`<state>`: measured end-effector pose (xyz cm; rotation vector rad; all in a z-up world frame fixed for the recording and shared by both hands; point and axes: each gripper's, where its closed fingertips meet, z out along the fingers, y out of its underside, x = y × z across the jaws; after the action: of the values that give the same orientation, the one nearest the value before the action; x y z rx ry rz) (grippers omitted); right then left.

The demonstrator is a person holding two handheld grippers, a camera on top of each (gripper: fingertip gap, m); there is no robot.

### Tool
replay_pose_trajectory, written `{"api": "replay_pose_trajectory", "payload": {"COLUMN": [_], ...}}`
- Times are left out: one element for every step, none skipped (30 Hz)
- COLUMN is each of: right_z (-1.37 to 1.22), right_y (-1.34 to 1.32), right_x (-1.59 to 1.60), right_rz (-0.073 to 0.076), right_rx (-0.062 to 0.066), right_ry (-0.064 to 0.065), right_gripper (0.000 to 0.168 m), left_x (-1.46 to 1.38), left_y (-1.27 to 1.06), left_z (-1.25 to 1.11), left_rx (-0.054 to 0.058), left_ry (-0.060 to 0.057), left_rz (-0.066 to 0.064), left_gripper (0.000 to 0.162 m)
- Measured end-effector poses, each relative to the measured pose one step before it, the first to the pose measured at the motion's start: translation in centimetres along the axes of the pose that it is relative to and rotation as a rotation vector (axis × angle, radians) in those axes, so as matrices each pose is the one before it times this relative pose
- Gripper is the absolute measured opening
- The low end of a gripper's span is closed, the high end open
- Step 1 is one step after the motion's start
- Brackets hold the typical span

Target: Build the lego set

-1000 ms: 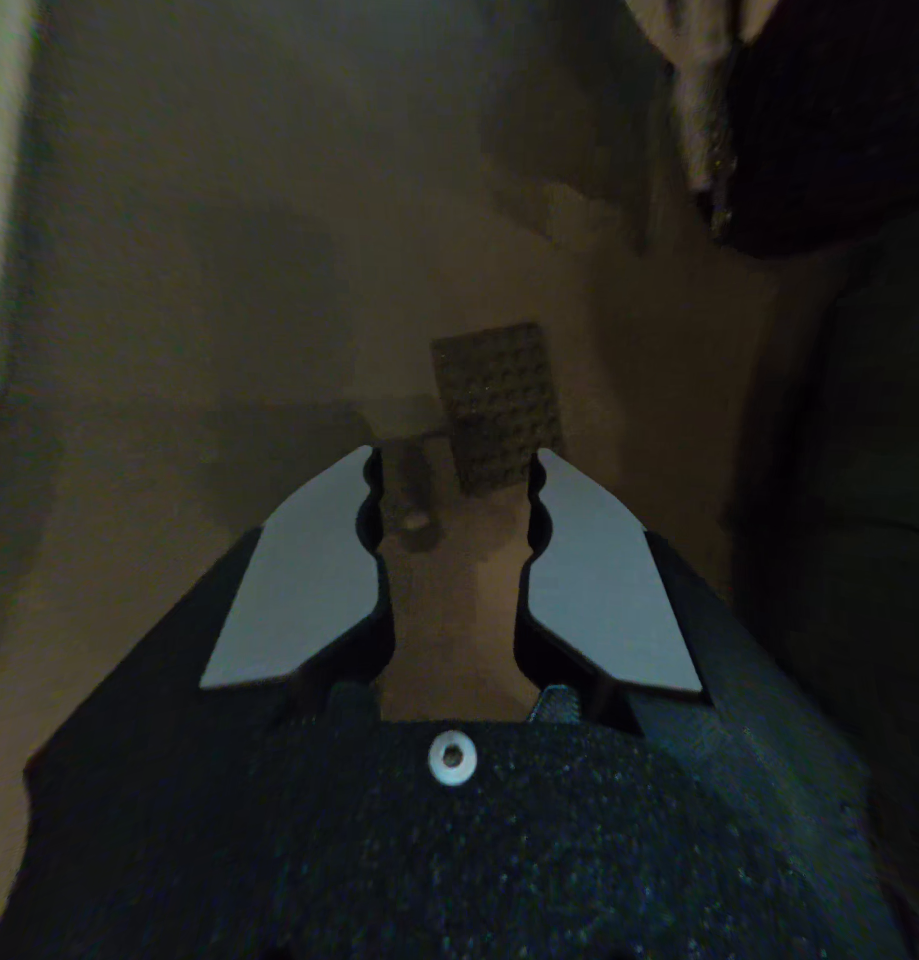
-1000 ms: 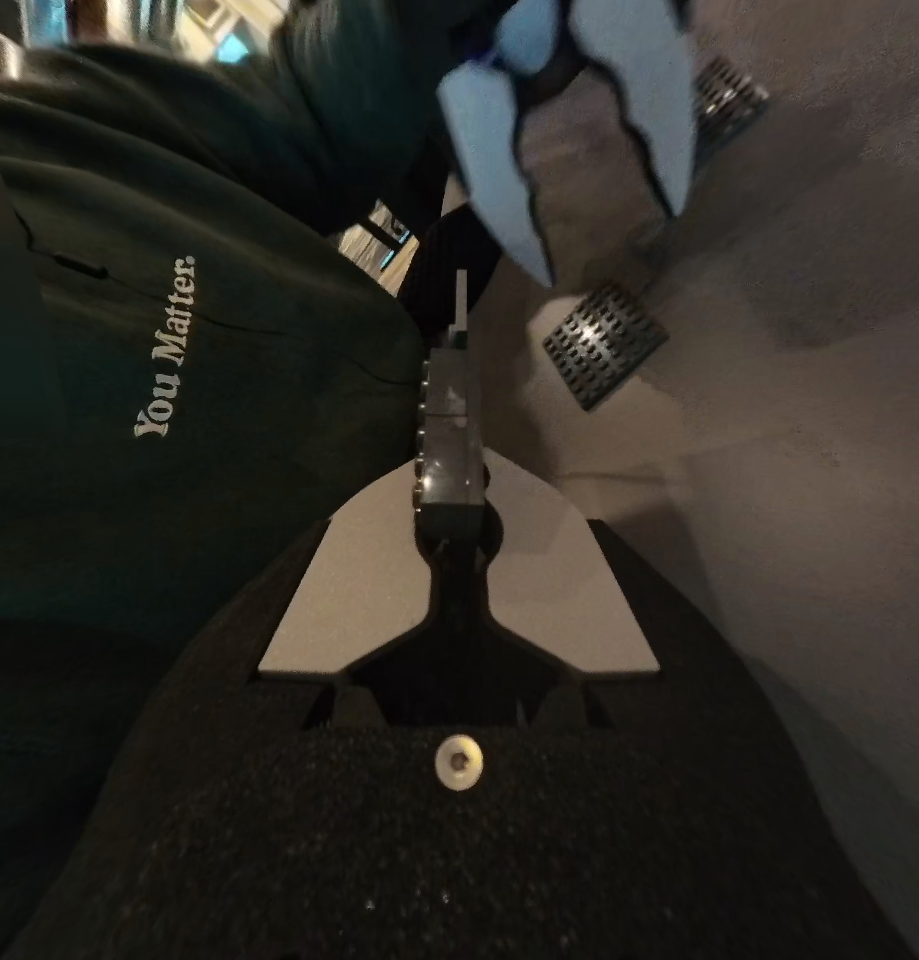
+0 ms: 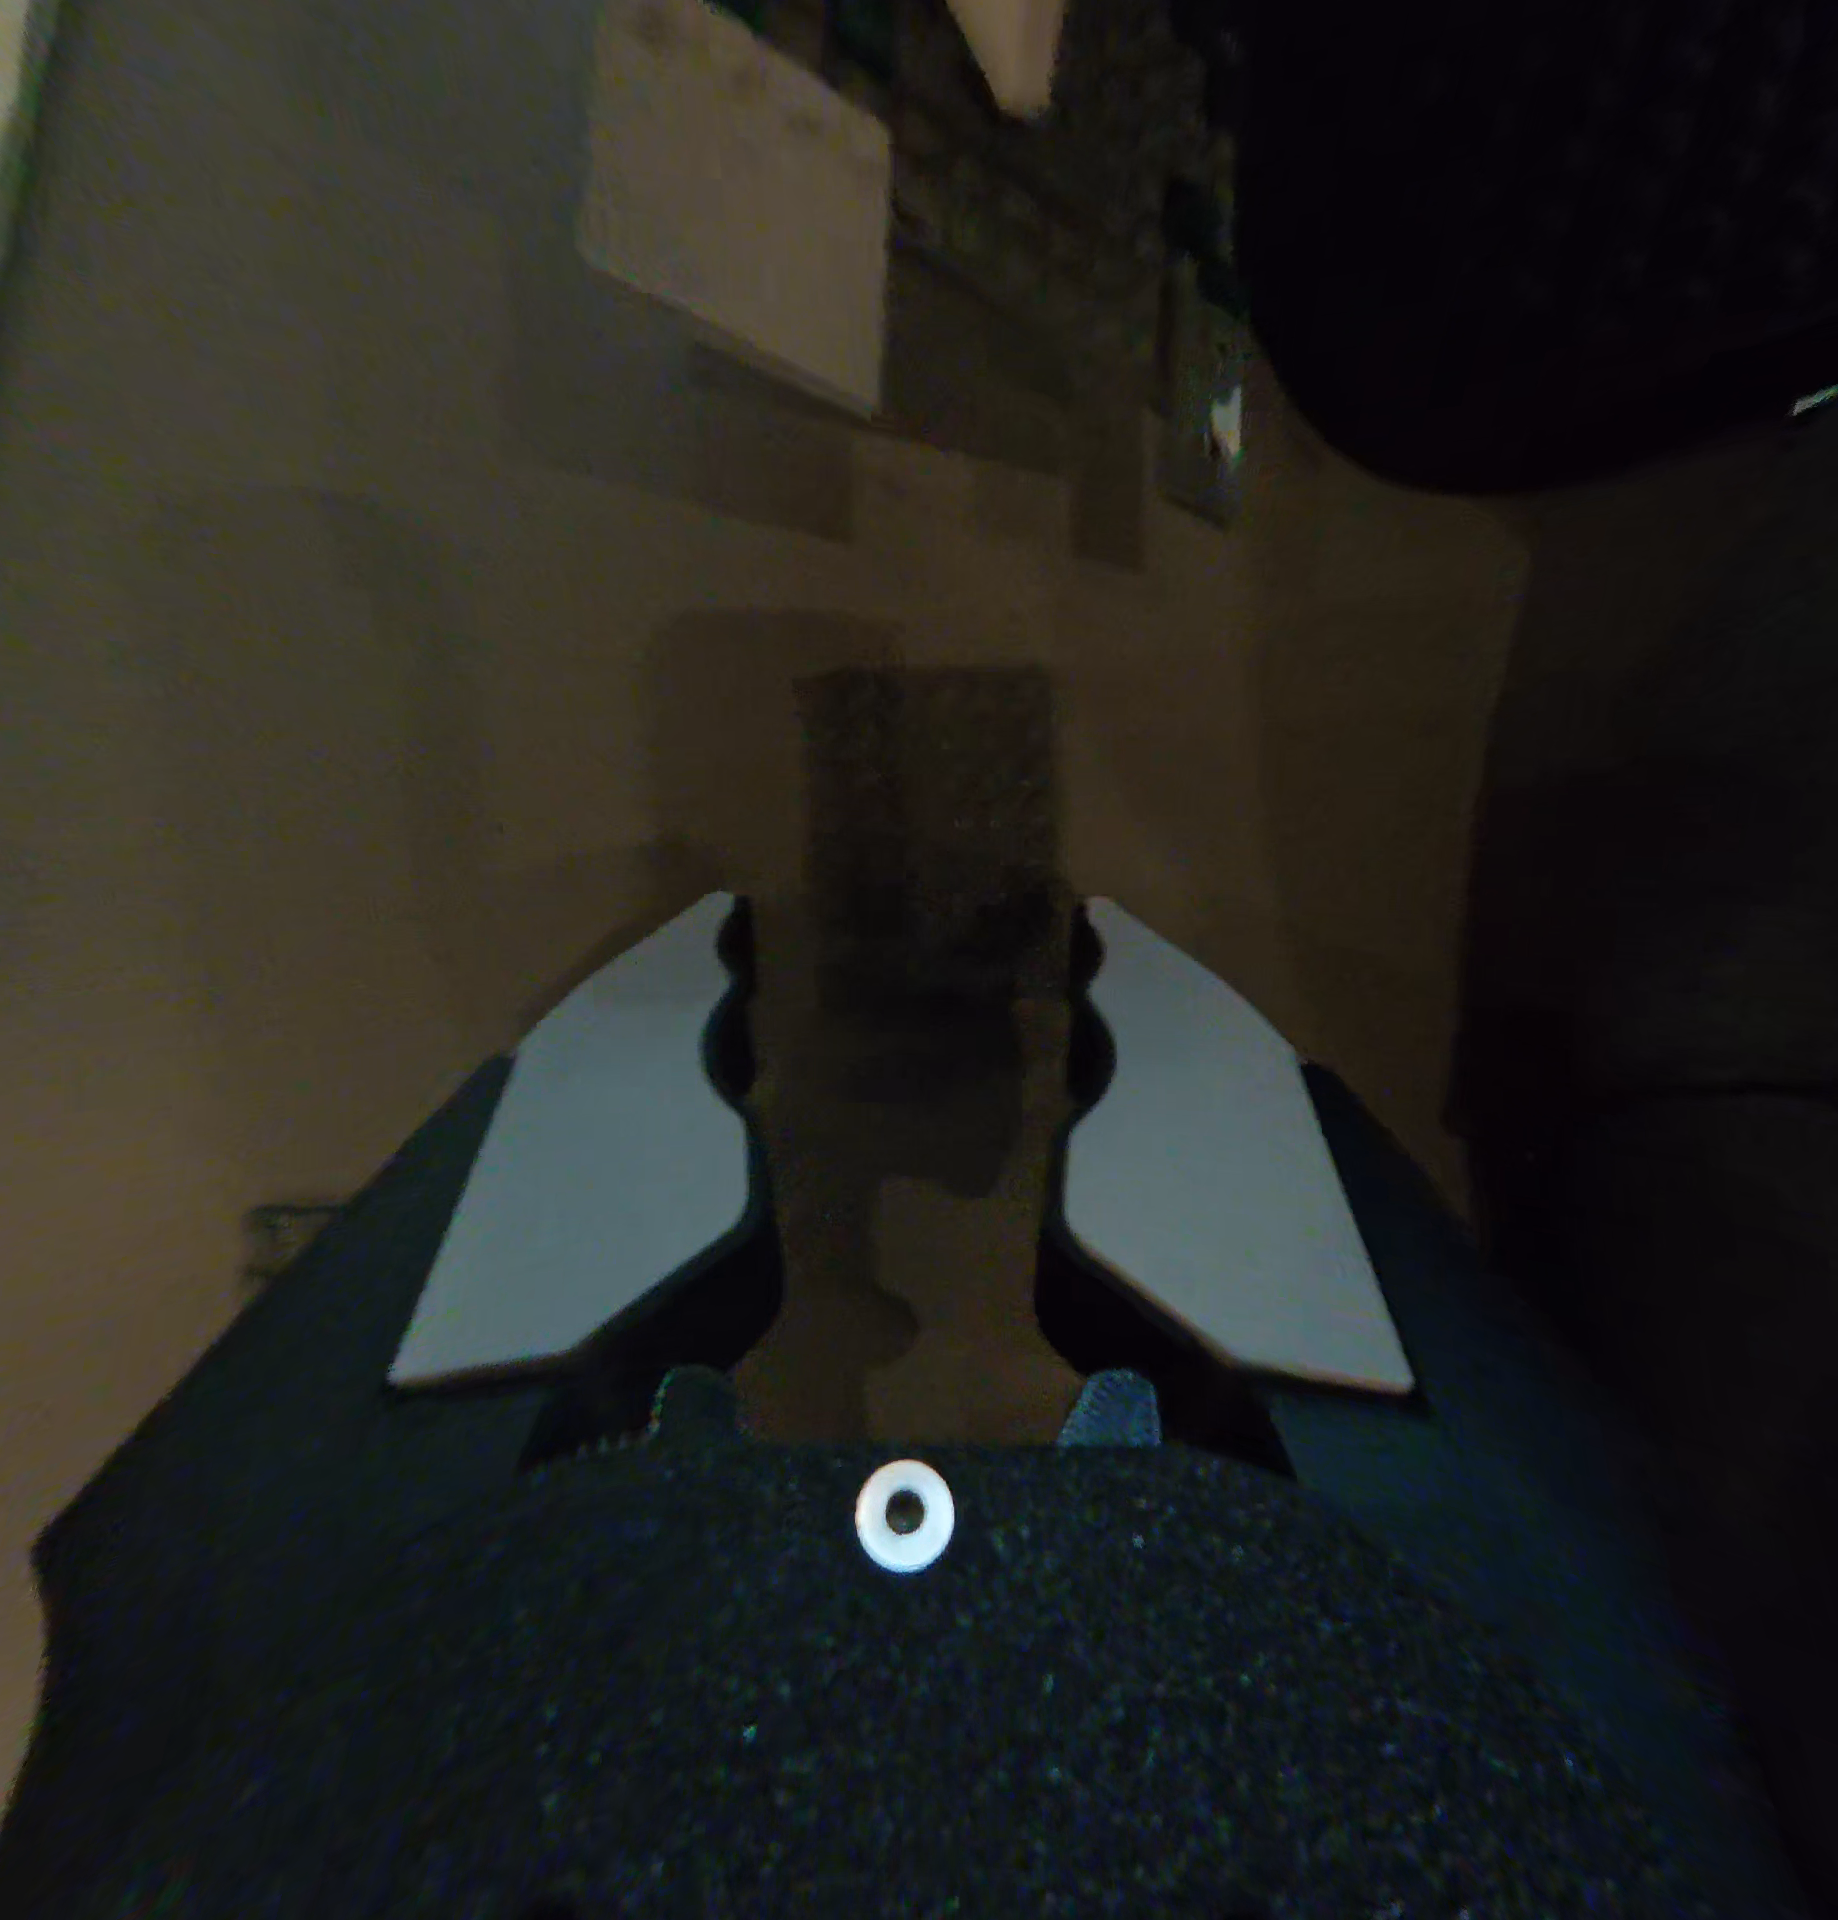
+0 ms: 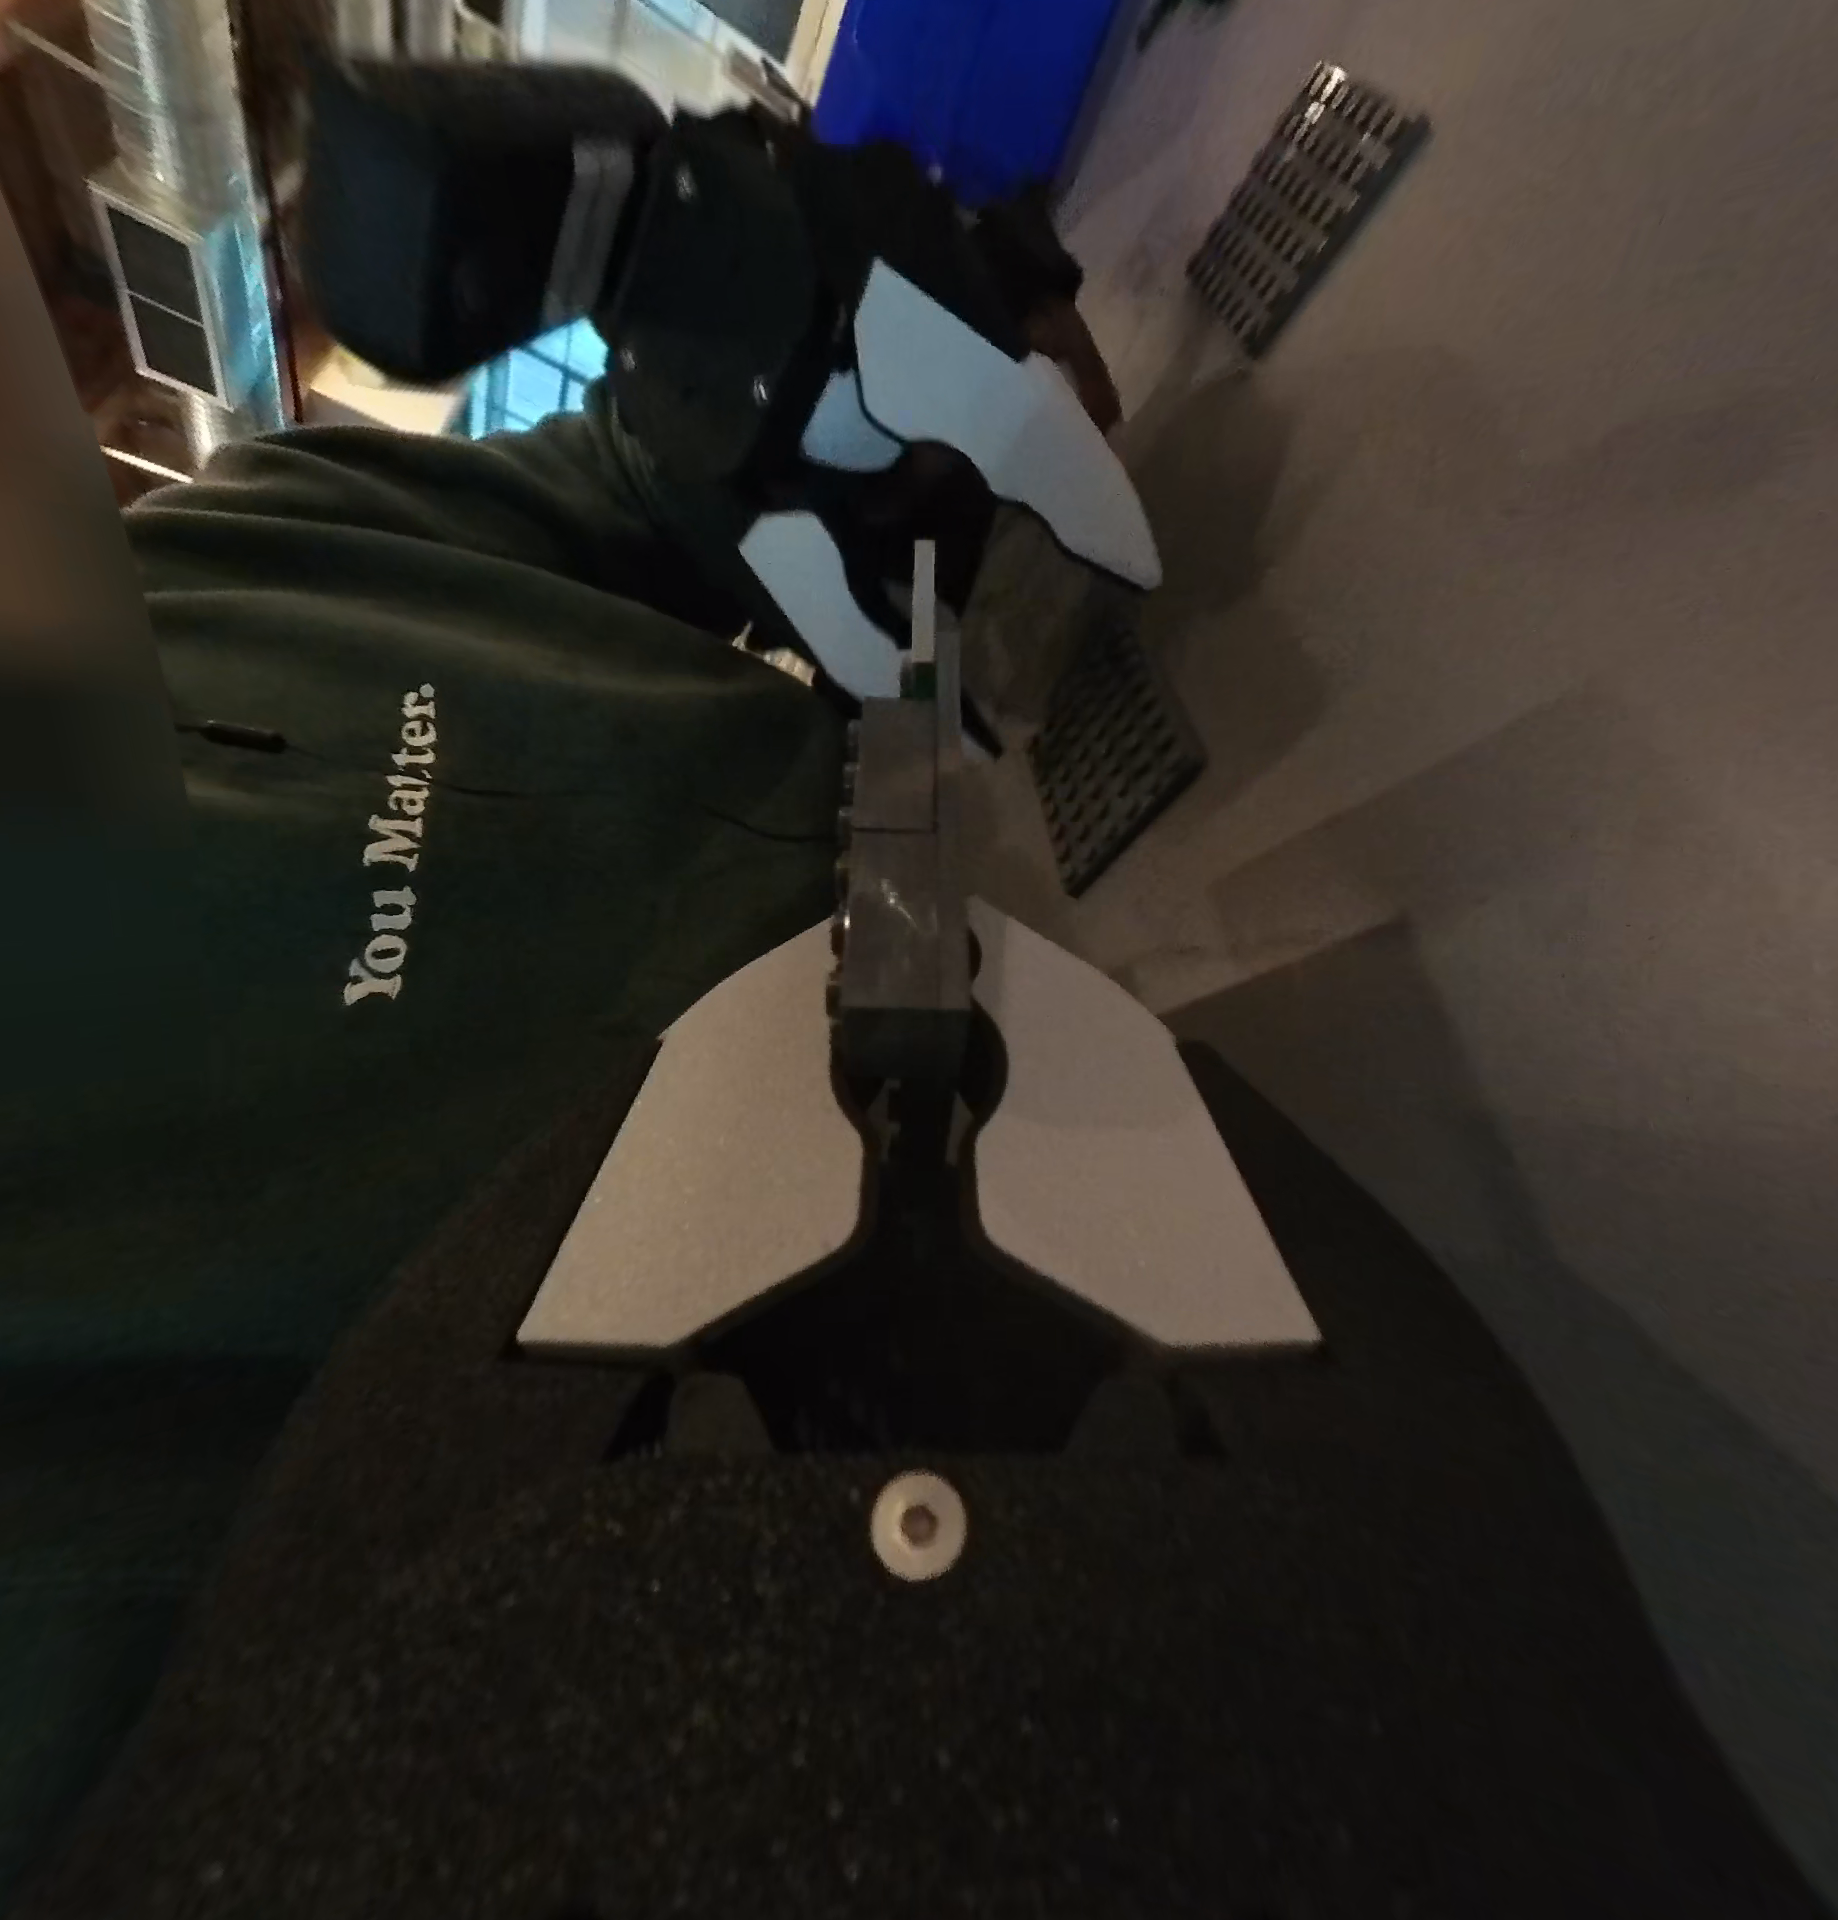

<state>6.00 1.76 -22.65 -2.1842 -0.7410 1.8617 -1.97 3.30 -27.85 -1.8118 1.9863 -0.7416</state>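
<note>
In the left wrist view my left gripper (image 3: pixel 910 914) is open, and a dark studded lego plate (image 3: pixel 925 790) lies flat on the tan table between and just beyond its fingertips. The picture is dim and blurred, so I cannot tell whether they touch. My right gripper (image 4: pixel 899 956) is shut on a dark grey lego assembly (image 4: pixel 894 831) held on edge, with a thin white piece (image 4: pixel 925 603) sticking out of its far end. The right wrist view also shows the left gripper (image 4: pixel 998 623) over the same plate (image 4: pixel 1112 769).
A second dark studded plate (image 4: pixel 1310 197) lies farther off on the table. A person in a dark green sweatshirt (image 4: pixel 375 727) fills the left of the right wrist view. A blue object (image 4: pixel 956 83) stands behind. A pale box (image 3: pixel 728 208) lies ahead of the left gripper. About 10 cm separates my left fingertips from my right.
My left gripper has moved forward and right, so the plate now sits between its open fingers instead of ahead of them. My right gripper still holds the assembly.
</note>
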Motion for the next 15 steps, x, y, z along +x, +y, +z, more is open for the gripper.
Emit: {"api": "replay_pose_trajectory", "payload": {"right_z": [0.028,0.045,0.049,0.072,0.058,0.047,0.043,0.021,-0.004,-0.018,-0.033,-0.034,-0.025,-0.028,-0.015], "right_y": [0.001,0.007,0.027,0.050,0.050,0.062,0.069,0.063,0.032,0.005,0.015,0.044,0.062,0.074,0.073], "right_x": [-0.002,-0.006,-0.031,-0.044,-0.016,-0.016,-0.006,0.005,0.038,0.011,0.013,0.036,0.047,0.052,0.051], "right_rz": [0.0009,0.0015,0.0018,0.0018,0.0029,0.0038,0.0033,0.0023,0.0018,0.0026,0.0036,0.0036,0.0041,0.0051,0.0057], "right_rx": [0.0014,0.0009,-0.0001,-0.0004,0.0000,-0.0004,-0.0009,-0.0007,0.0014,0.0037,0.0039,0.0030,0.0024,0.0018,0.0011], "right_ry": [-0.0013,-0.0017,-0.0031,-0.0029,-0.0020,-0.0022,-0.0018,-0.0003,0.0004,-0.0008,-0.0017,-0.0009,-0.0001,0.0002,0.0012], "right_gripper": [0.008,0.008,0.008,0.008,0.008,0.008,0.008,0.008,0.008,0.008,0.008,0.008,0.008,0.008,0.008], "left_x": [0.305,0.023,-0.220,-0.104,-0.068,-0.161,-0.051,0.013,0.017,0.027,0.035,0.024,-0.016,0.007,0.002], "left_y": [0.201,0.224,0.065,0.001,0.011,0.065,0.038,0.012,0.008,-0.015,-0.049,-0.039,-0.050,-0.025,-0.067], "left_z": [0.289,0.322,0.215,0.051,0.009,-0.011,0.006,-0.006,-0.017,0.003,-0.007,-0.016,-0.026,-0.045,-0.109], "left_rx": [-0.0073,-0.0078,0.0021,0.0026,-0.0060,-0.0106,-0.0084,-0.0080,-0.0080,-0.0028,0.0033,0.0053,0.0073,0.0075,0.0108], "left_ry": [0.0062,-0.0074,-0.0232,-0.0135,-0.0080,-0.0130,-0.0065,0.0002,0.0021,0.0033,0.0025,-0.0009,-0.0054,-0.0023,-0.0006], "left_rz": [-0.0050,-0.0069,0.0021,0.0051,0.0022,0.0089,0.0164,0.0042,0.0042,0.0083,0.0098,0.0116,0.0125,0.0100,0.0035], "left_gripper": [0.061,0.062,0.060,0.057,0.055,0.053,0.051,0.049,0.049,0.049,0.049,0.048,0.048,0.048,0.048]}}
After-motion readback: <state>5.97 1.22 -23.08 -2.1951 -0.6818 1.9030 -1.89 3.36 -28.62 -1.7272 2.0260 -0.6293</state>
